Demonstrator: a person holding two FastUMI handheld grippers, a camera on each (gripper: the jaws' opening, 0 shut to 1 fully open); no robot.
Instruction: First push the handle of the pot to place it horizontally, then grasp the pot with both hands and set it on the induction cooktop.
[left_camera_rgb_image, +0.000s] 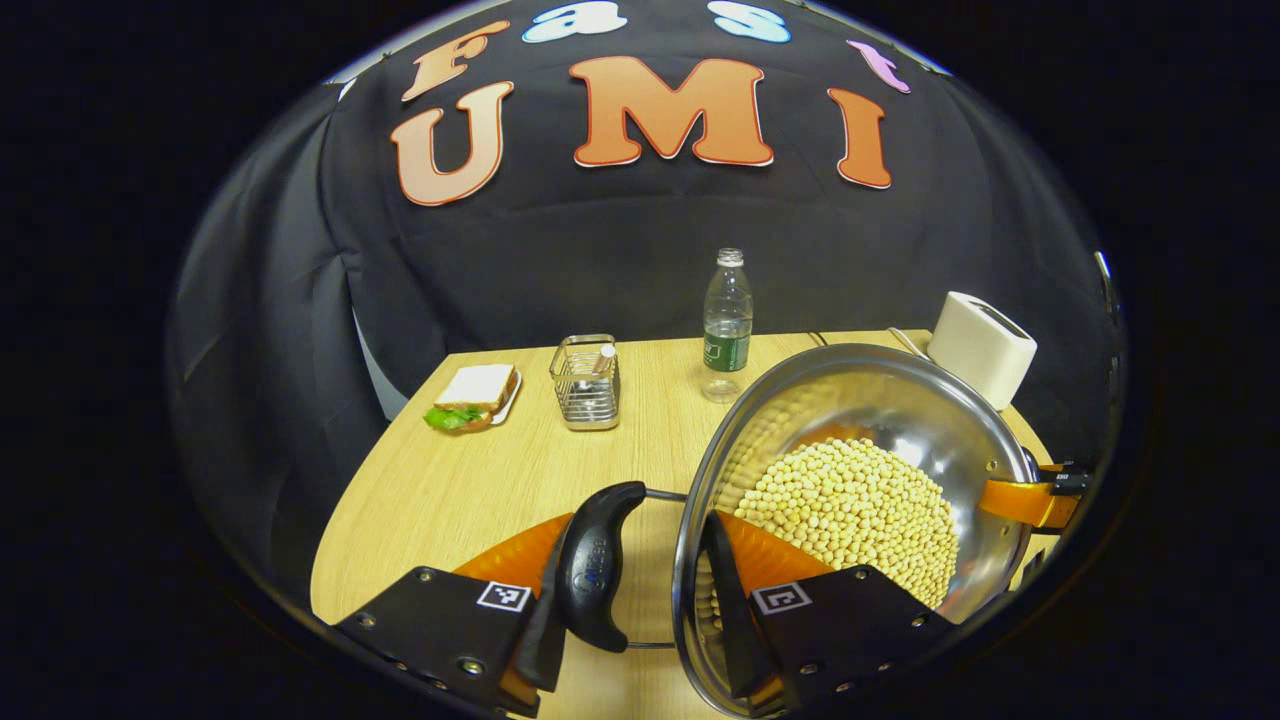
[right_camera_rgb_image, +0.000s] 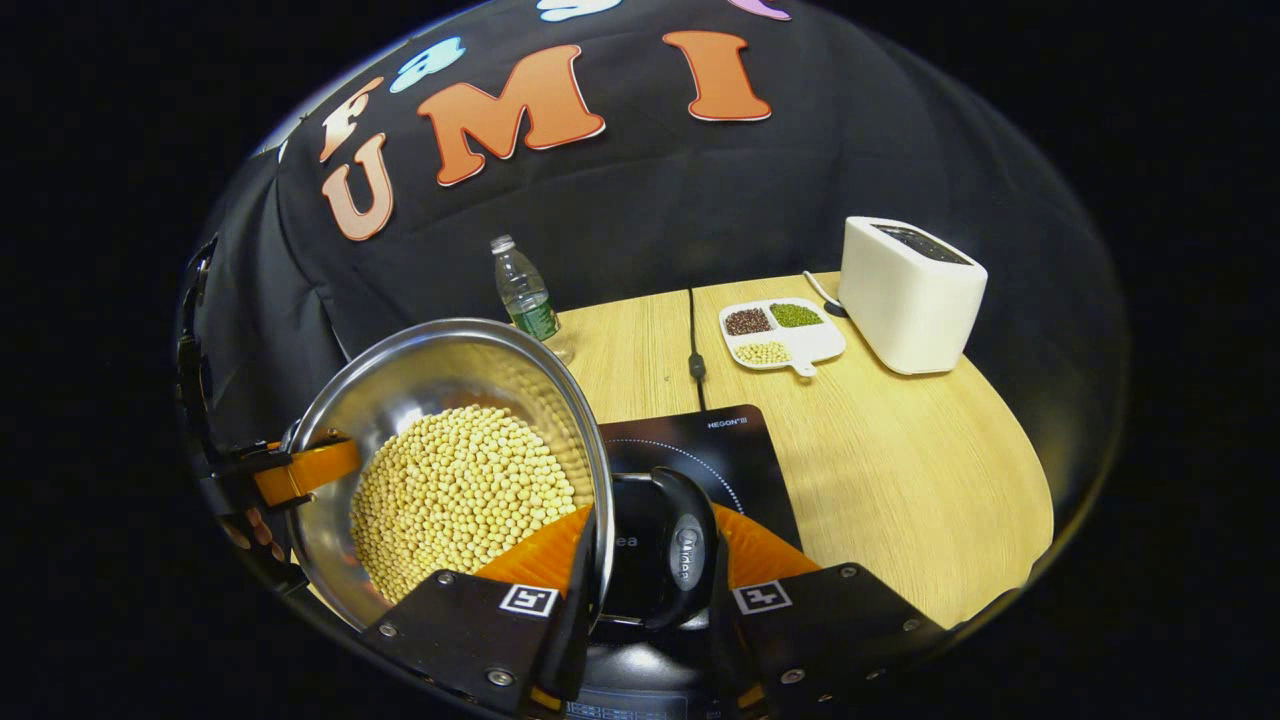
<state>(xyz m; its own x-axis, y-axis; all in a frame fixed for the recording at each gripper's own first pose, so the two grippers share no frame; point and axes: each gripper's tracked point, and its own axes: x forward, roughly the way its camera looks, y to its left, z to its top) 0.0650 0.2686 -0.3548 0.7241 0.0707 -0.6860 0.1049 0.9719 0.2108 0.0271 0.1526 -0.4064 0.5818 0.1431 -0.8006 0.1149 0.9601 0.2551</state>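
A steel pot (left_camera_rgb_image: 870, 400) full of soybeans (left_camera_rgb_image: 850, 510) is held between both grippers, tilted in each view. My left gripper (left_camera_rgb_image: 645, 530) is shut on the pot's black side handle (left_camera_rgb_image: 600, 570), with one finger outside the handle and the other inside the rim. In the right gripper view the pot (right_camera_rgb_image: 440, 370) sits to the left, and my right gripper (right_camera_rgb_image: 652, 520) is shut on the opposite black handle (right_camera_rgb_image: 680, 550) and rim. The black induction cooktop (right_camera_rgb_image: 720, 445) lies on the table directly beyond and under that handle. Each view shows the other gripper clamped at the pot's far rim.
A sandwich on a plate (left_camera_rgb_image: 475, 395), a wire basket (left_camera_rgb_image: 587, 380) and a water bottle (left_camera_rgb_image: 727, 325) stand at the table's back. A white toaster (right_camera_rgb_image: 910, 295), a divided dish of grains (right_camera_rgb_image: 785, 332) and the cooktop's cable (right_camera_rgb_image: 692, 340) lie behind the cooktop on the wooden table (right_camera_rgb_image: 900, 480).
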